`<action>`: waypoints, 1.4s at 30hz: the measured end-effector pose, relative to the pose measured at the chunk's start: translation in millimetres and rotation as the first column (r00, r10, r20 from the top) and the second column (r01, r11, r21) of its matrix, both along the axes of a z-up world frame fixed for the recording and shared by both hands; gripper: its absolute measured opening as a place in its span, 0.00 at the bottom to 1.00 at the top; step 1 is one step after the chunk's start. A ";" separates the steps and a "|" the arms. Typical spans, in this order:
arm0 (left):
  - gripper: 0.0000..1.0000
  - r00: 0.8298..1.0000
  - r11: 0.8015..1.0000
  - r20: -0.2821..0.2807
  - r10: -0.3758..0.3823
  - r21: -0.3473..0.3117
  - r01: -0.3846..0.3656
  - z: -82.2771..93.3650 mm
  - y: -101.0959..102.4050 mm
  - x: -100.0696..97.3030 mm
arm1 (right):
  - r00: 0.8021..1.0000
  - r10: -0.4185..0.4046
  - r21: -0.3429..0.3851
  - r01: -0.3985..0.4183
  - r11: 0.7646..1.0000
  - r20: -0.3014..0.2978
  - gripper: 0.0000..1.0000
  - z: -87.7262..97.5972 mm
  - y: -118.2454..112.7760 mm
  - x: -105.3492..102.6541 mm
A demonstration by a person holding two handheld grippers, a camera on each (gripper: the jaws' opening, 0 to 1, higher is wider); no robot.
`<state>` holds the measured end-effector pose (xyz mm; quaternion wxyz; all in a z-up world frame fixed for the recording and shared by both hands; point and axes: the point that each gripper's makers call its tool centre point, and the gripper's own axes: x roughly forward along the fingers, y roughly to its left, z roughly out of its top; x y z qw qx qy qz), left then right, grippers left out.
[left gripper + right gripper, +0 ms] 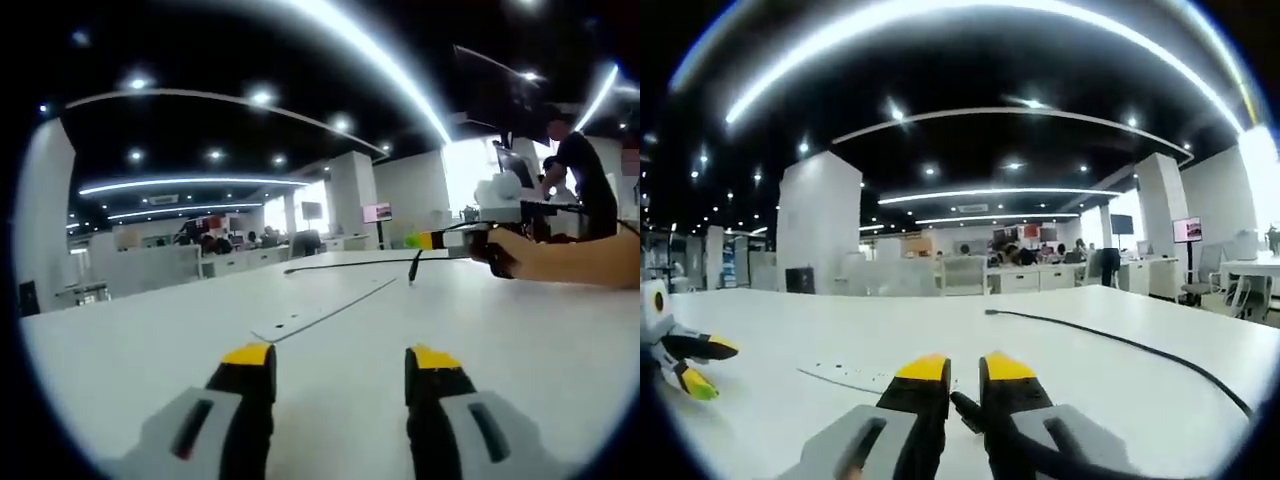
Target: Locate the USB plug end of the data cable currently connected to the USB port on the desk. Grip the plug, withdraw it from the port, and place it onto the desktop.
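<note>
The left gripper [340,365] hangs low over the white desk [330,340] with its two yellow-tipped jaws spread wide apart and nothing between them; it is let go; in the right gripper view it peeks in at the far left edge [702,365], jaws apart.

The right gripper [965,372] has its jaws squeezed close on the black plug [965,403] of the data cable [1120,345]; the plug end sits right between the yellow tips, just above the desk [840,330]; from there the black cable runs out to the right and curves back across the desk top to a loose end far off.

In the left gripper view the right gripper [425,240] comes in from the right, held in a person's hand [505,255]; a short black piece [414,266] hangs down from its tip, and the cable [340,265] lies flat on the desk behind it.

A thin seam [330,312] runs along the desk; no writing or labels can be read; it is too blurry to tell.
</note>
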<state>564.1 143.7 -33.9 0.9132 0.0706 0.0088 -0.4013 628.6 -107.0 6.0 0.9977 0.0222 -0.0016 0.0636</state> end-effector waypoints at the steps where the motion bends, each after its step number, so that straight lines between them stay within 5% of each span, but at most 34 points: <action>1: 0.52 1.000 1.000 0.000 0.000 0.001 0.000 -0.1 0.1 0.1 | 1.000 0.001 0.005 -0.001 1.000 -0.005 0.18 -0.5 -0.2 -0.2; 18: 0.52 1.000 1.000 0.002 0.001 0.005 -0.001 -0.4 0.8 -0.1 | 0.999 -0.023 0.073 0.026 0.997 -0.044 0.54 -10.7 -1.8 -15.5; 26: 0.52 1.000 1.000 0.002 0.002 0.006 -0.002 -0.5 0.7 0.8 | 0.997 -0.059 0.028 0.058 0.998 0.039 0.74 1.6 -7.2 -23.2; 32: 0.52 1.000 1.000 0.007 0.004 0.012 -0.004 -0.7 0.5 1.5 | 0.997 -0.036 0.080 0.031 0.996 0.065 0.88 10.8 0.4 -27.2; 39: 0.52 1.000 1.000 0.008 0.007 0.012 -0.008 -0.5 1.5 2.4 | 0.999 -0.026 0.090 0.023 0.996 0.031 0.86 6.1 5.0 -40.2; 42: 0.52 1.000 1.000 0.007 0.010 0.010 -0.010 -0.2 2.2 2.5 | 1.000 -0.006 0.158 0.008 0.987 -0.012 0.86 2.8 10.3 -50.9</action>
